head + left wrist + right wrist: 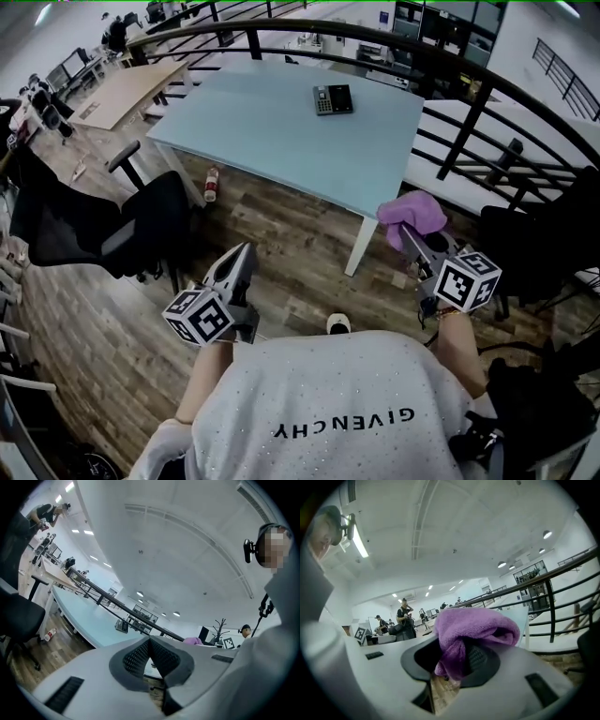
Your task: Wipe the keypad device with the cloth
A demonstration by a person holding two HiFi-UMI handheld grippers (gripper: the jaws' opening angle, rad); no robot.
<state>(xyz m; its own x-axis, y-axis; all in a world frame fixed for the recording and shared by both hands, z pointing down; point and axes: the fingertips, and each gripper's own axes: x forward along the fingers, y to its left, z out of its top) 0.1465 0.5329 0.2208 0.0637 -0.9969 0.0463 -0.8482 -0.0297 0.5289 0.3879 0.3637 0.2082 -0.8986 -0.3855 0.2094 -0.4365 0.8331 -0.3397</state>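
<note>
Wood-plank floor [281, 225] spreads beneath a pale blue table [272, 141], and a curved black railing [466, 131] runs behind and beside it. The keypad device [334, 98] lies flat near the table's far edge, well apart from both tools. A black office chair [150, 220] stands left of the table, and a bottle [211, 184] lies on the floor under the table's near left corner. The person stands back from the table with both tools held over the floor. The right hand-held gripper [410, 234] is clenched on a purple cloth [412, 212]. The cloth bunches over the jaw tips and hangs down between the dark pads. The left hand-held gripper [240, 265] has its jaws pressed together with nothing between them, and it points toward the table.
</note>
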